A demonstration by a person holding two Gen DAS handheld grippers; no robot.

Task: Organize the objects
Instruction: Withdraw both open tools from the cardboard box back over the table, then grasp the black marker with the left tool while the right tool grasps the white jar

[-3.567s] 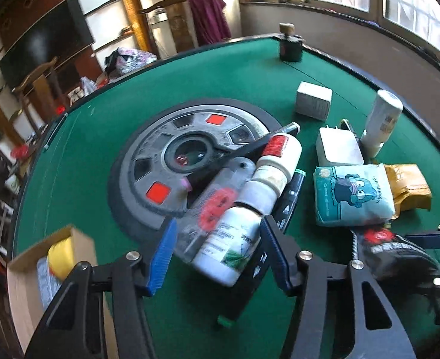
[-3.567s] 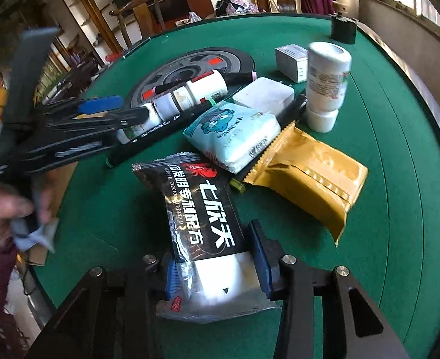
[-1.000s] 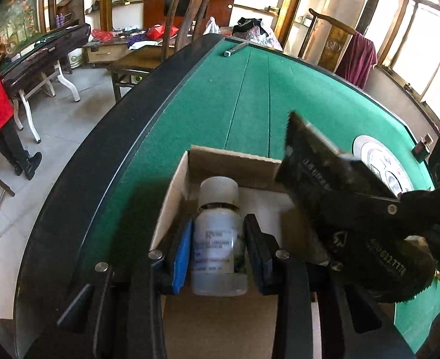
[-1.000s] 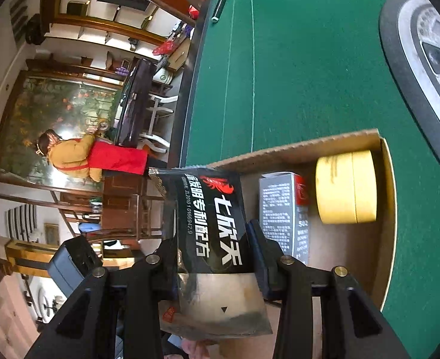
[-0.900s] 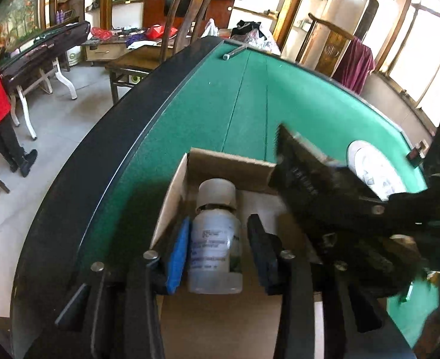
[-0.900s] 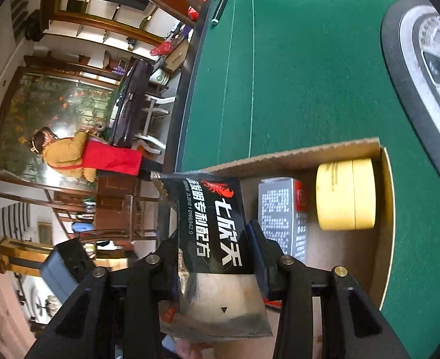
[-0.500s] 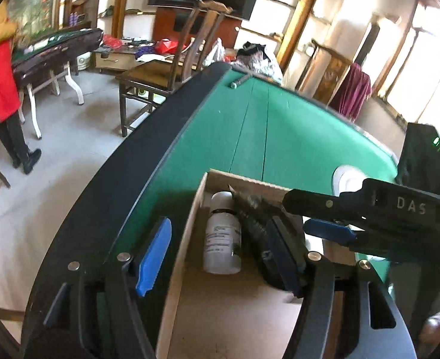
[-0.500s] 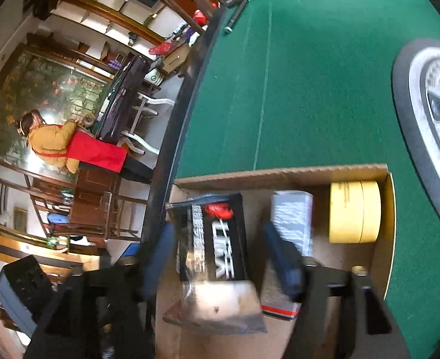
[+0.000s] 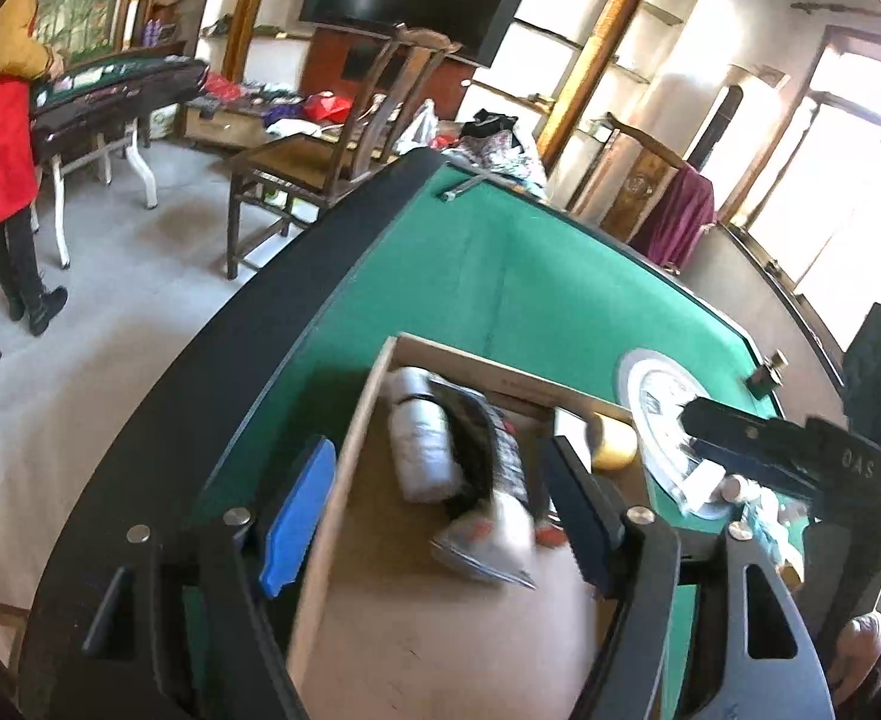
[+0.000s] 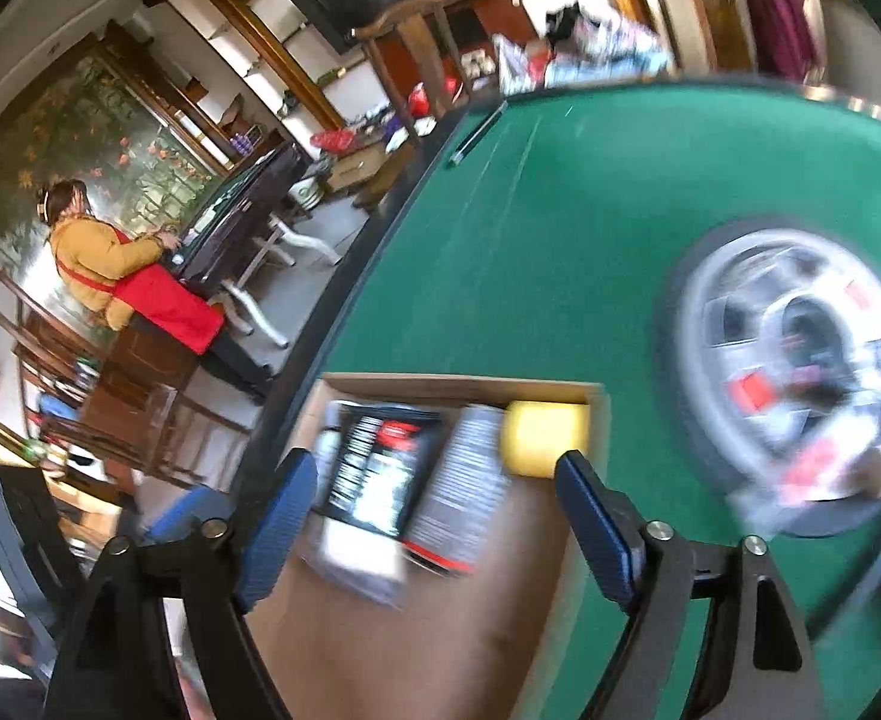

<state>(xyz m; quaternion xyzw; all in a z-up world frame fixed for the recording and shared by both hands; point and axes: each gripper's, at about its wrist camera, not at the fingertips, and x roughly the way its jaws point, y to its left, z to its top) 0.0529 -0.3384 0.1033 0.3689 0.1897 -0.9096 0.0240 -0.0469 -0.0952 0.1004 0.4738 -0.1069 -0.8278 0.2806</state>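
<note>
Green felt table (image 9: 500, 276) is being used as the work surface here, with a cardboard box (image 9: 350, 456) sitting at its near left edge. Inside the box, a white bottle (image 9: 422, 450) is lying against the left wall, a black snack packet (image 9: 488, 456) is resting right beside it, a grey carton (image 10: 464, 486) is lying next to that, and a yellow tape roll (image 10: 545, 438) is tucked into the far right corner.

Left gripper (image 9: 440, 510) is being held wide open over the box, nothing between its jaws. Right gripper (image 10: 434, 516) is likewise spread open and empty above the same box. Both views are being smeared by motion blur, so fine detail is being lost.

More loose items are waiting on the round grey centre plate (image 10: 800, 348) off to the right, too blurred to be named.

Risk-wise: the two grippers are being worked very close together over one small box, so a clash is looking likely, and the box wall could be getting clipped and shoved off the near table edge.
</note>
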